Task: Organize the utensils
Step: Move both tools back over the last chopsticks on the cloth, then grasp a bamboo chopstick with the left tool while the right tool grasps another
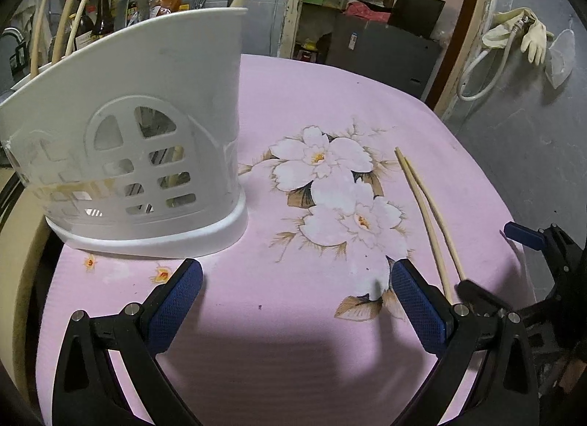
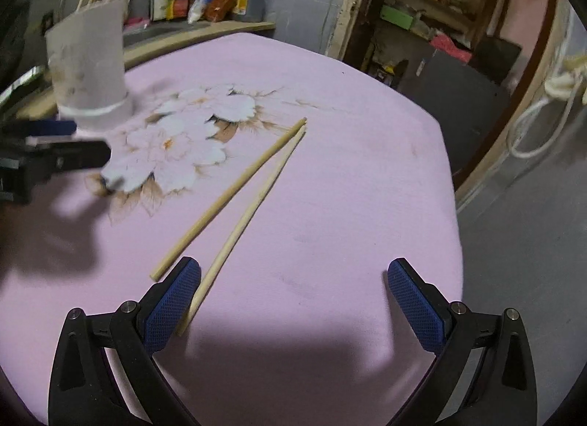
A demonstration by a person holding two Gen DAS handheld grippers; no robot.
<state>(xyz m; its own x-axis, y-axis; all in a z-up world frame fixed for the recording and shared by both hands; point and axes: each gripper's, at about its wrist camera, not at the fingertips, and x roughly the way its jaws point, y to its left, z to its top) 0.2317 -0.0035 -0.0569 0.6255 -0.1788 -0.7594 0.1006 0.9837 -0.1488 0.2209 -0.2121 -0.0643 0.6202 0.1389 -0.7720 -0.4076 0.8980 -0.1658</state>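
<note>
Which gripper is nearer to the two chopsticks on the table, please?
Right. The right gripper is open with the chopsticks' near ends at its left finger. The left gripper, also open, sits beside them, nearer the holder.

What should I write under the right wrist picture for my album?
Open right gripper hovers over two chopsticks on the pink flowered cloth, white utensil holder behind.
</note>
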